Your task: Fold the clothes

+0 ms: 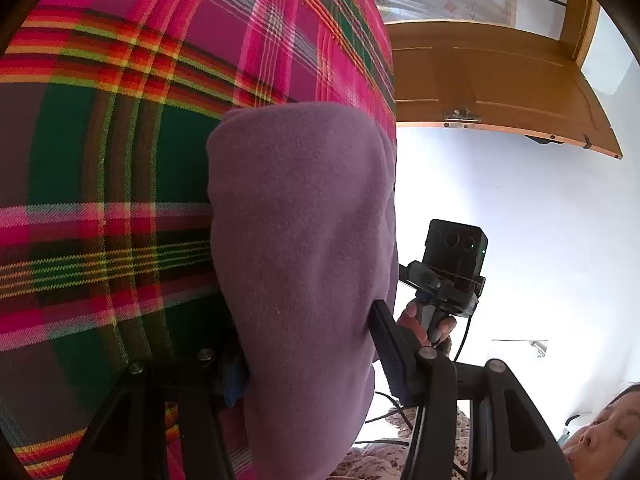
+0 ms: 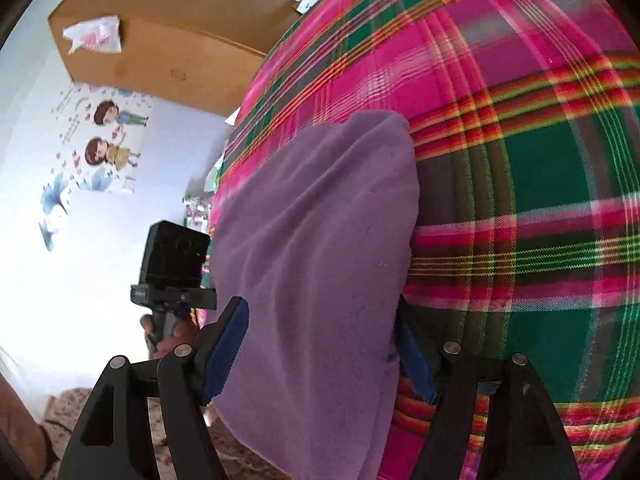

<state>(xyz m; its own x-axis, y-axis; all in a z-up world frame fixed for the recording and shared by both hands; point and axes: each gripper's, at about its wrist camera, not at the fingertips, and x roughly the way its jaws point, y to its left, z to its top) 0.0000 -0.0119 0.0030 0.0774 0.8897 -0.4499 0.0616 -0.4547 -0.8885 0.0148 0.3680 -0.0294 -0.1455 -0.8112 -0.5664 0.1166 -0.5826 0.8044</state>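
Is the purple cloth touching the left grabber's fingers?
Touching. In the left wrist view, the purple cloth fills the left gripper, and its right finger presses into the fabric with no gap.

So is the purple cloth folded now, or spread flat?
Folded, not flat: the purple cloth forms a thick bundle with a rounded top edge, between each gripper's fingers, over the plaid sheet.

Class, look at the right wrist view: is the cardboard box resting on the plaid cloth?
No: the cardboard box sits beyond the plaid cloth, off its edge.
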